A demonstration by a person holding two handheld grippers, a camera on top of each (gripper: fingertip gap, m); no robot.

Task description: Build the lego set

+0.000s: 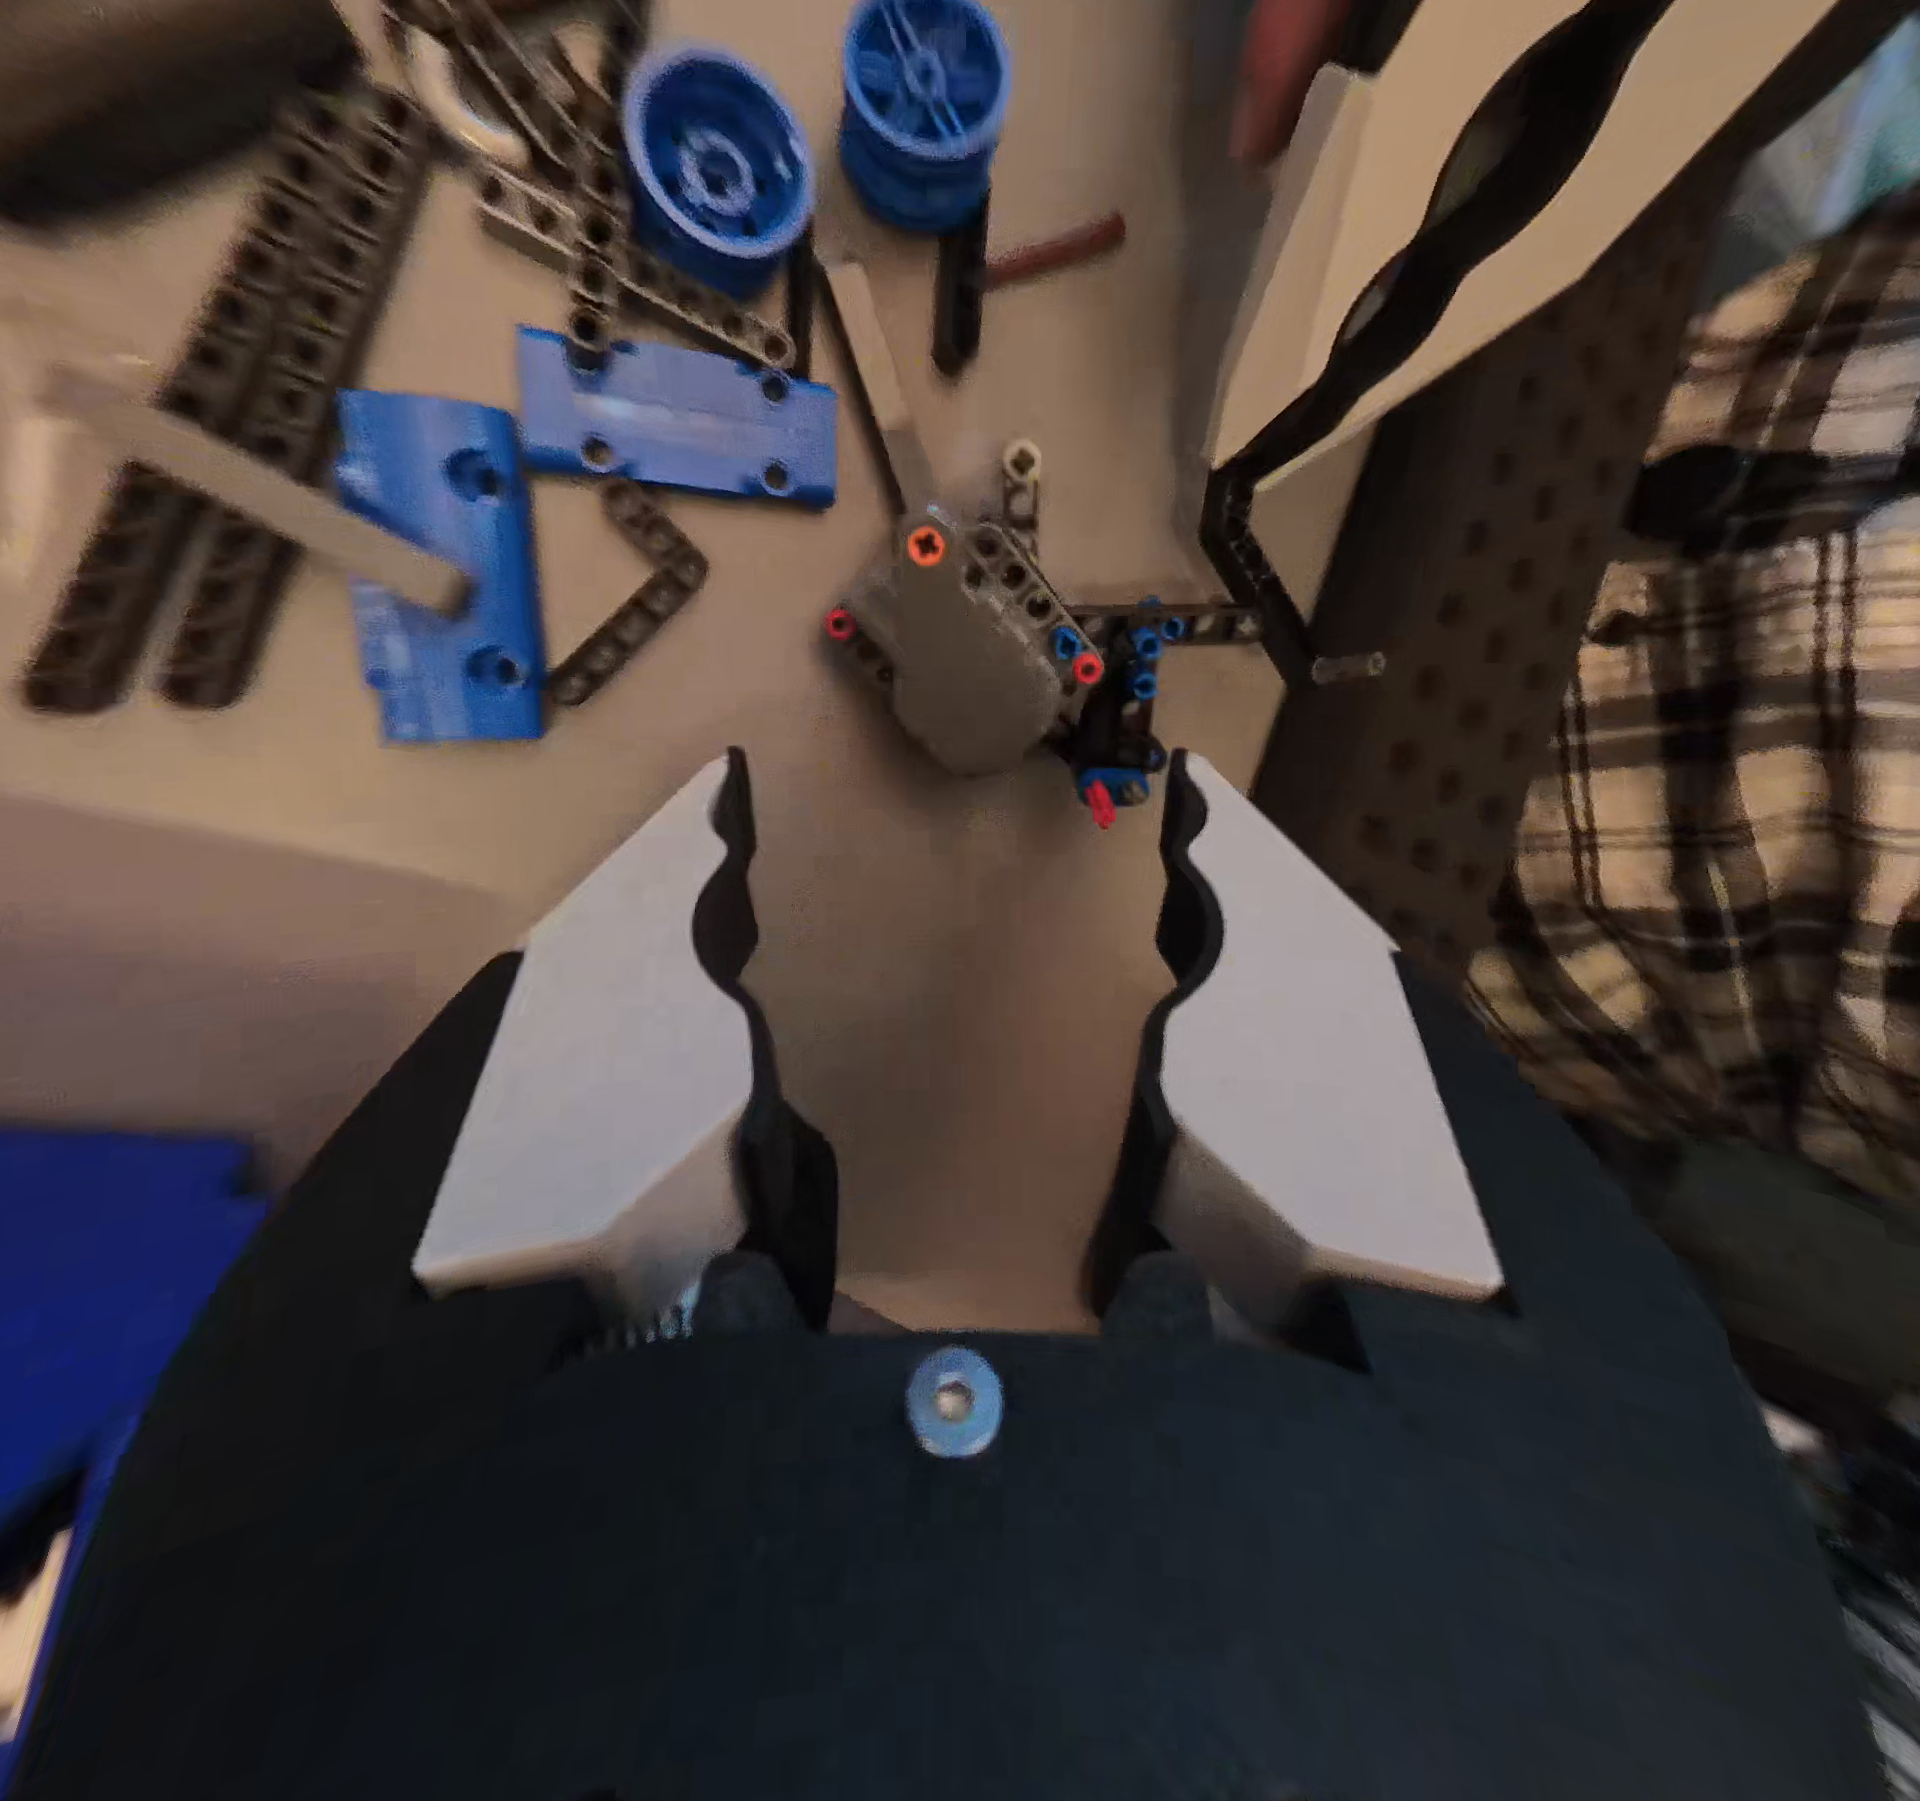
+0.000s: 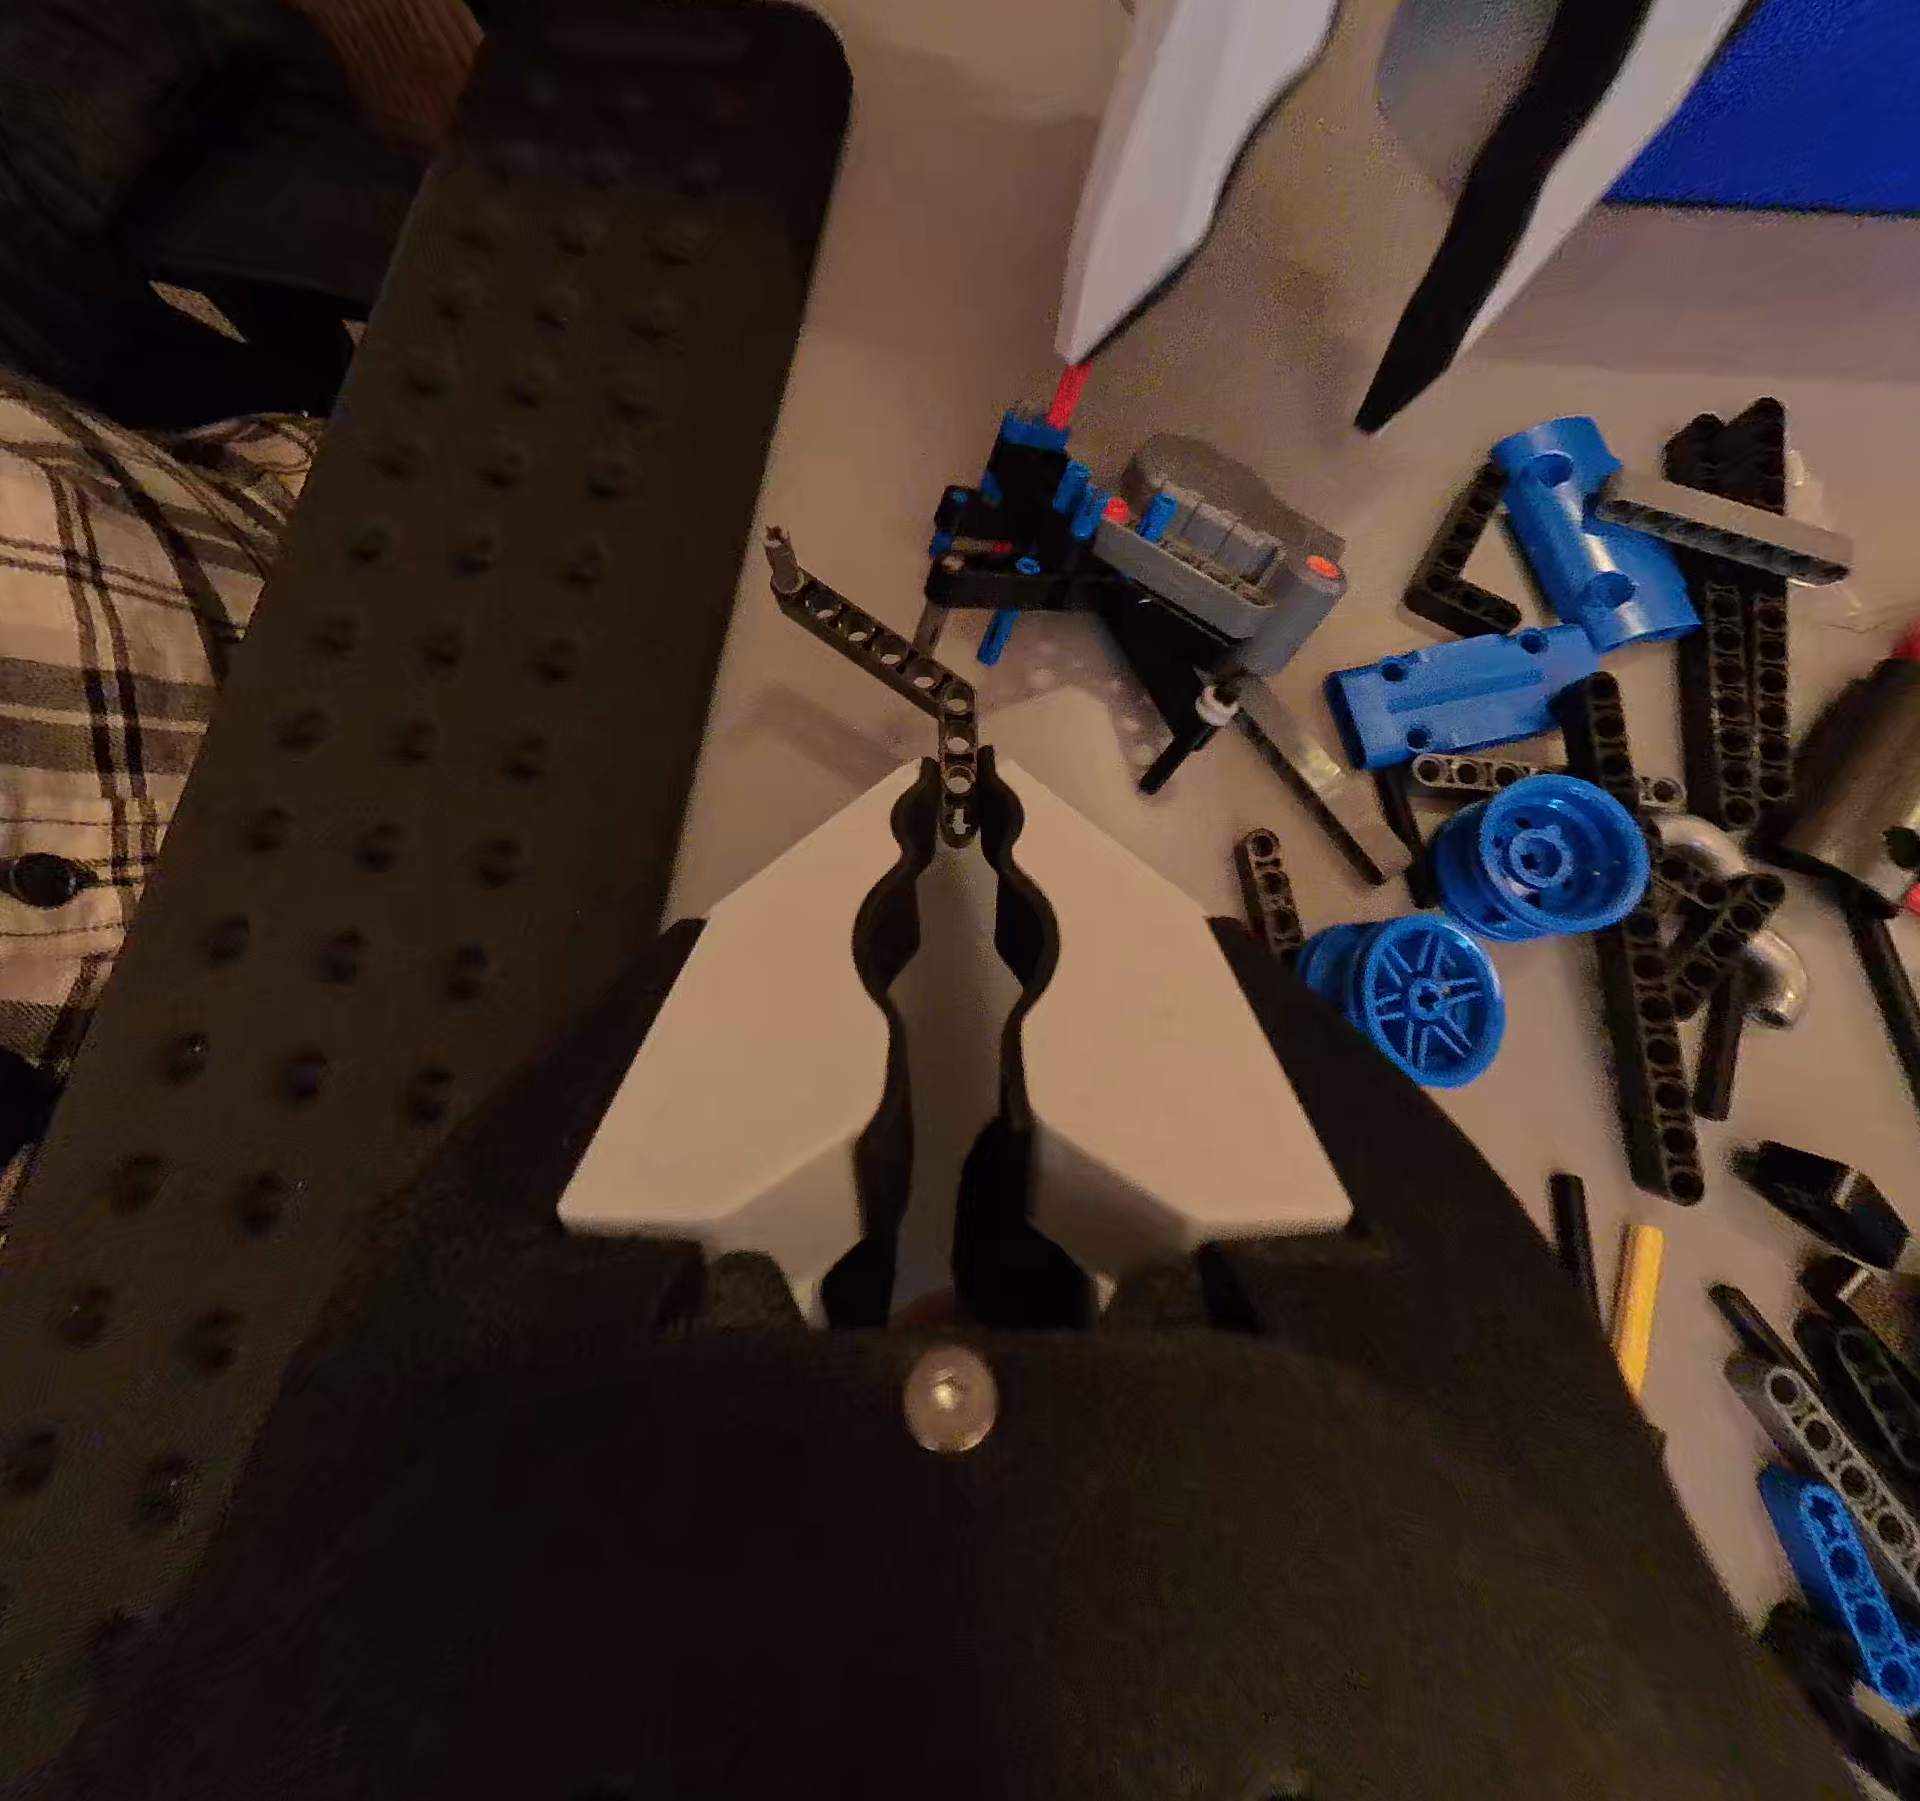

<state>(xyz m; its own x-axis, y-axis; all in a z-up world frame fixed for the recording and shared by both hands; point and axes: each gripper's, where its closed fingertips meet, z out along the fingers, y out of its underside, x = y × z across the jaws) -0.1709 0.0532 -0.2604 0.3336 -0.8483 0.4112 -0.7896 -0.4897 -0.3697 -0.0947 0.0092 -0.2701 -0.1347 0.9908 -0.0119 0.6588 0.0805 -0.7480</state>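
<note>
A small assembly with a grey motor block [image 1: 961,655] and black, blue and red pins sits on the beige table. It also shows in the right wrist view [image 2: 1216,546]. My left gripper [image 1: 951,775] is open and empty, just short of the assembly; it shows in the right wrist view [image 2: 1226,390] hovering above it. My right gripper [image 2: 958,785] is shut on one end of a bent black beam [image 2: 894,660], held beside the assembly. In the left wrist view the right gripper [image 1: 1236,473] holds that beam [image 1: 1247,567] at the right.
Two blue wheels [image 1: 821,120], blue panels [image 1: 675,421] and several dark beams [image 1: 270,380] lie scattered on the table. A large black studded plate [image 2: 499,608] lies along the table edge by a person's plaid sleeve [image 2: 94,556]. A yellow axle [image 2: 1640,1304] lies near right. The tips of one gripper are about 10 cm away from the tips of the other. My right gripper's tips are some 10 cm from the large black studded plate [image 2: 499,608]. Look for it in the left wrist view [image 1: 1439,721] too.
</note>
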